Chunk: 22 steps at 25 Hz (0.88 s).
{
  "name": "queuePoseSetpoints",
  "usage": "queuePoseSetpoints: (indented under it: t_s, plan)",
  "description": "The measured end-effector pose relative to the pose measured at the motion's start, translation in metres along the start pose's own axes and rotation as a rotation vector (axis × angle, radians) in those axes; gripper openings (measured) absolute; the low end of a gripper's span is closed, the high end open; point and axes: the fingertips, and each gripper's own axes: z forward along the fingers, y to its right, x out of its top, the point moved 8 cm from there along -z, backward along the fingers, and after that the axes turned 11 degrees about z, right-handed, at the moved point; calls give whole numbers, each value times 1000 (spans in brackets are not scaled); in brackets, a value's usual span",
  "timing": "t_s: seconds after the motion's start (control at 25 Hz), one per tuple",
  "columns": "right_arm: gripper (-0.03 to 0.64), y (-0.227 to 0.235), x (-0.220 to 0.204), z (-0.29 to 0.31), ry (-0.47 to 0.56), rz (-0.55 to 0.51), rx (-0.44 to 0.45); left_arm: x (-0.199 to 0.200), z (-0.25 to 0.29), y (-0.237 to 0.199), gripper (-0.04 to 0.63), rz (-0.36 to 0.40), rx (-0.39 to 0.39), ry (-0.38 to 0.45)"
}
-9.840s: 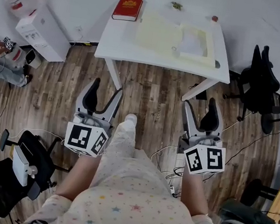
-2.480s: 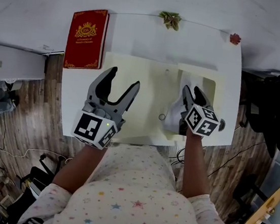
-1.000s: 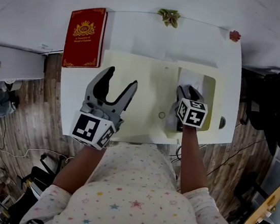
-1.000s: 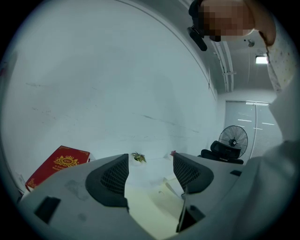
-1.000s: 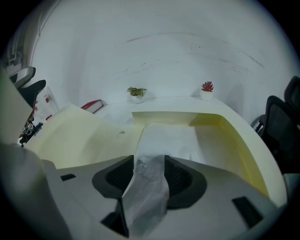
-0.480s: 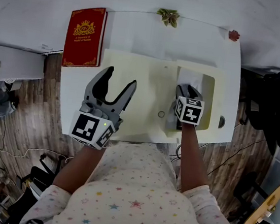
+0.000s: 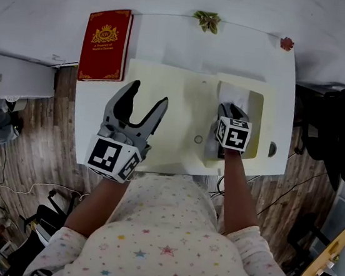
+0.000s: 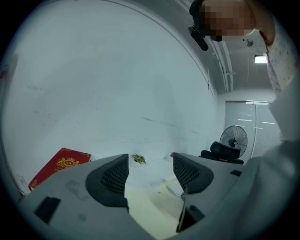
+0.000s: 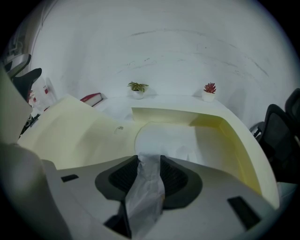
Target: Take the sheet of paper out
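Note:
A pale yellow box lies open on the white table [image 7: 98,124], its lid [image 7: 164,101] folded out to the left. The white sheet of paper [image 7: 233,97] rests in the box's right half [image 7: 259,123]. My right gripper [image 7: 229,111] reaches into that half and is shut on the paper's near edge; the right gripper view shows the sheet [image 9: 168,138] running up between the right gripper's [image 9: 149,161] jaws, with the box wall [image 9: 239,145] at right. My left gripper [image 7: 148,96] hovers open over the lid, and the left gripper [image 8: 150,171] holds nothing.
A red book [image 7: 106,43] lies at the table's back left. Two small plants [image 7: 207,21] [image 7: 287,43] stand along the back edge by the wall. A black chair [image 7: 326,117] is to the right of the table and a white cabinet [image 7: 10,78] to the left.
My right gripper has turned and settled into the box's right half over the paper, barely shifting in the last half second. The left gripper has stayed open above the lid.

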Motion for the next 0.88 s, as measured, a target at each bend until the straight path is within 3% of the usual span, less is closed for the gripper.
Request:
queuePoseSetpoints:
  t_s: [0.88]
  plan:
    - [80,1,0,-1,-24,-28,10,14,-29,-8,276,13,85,30]
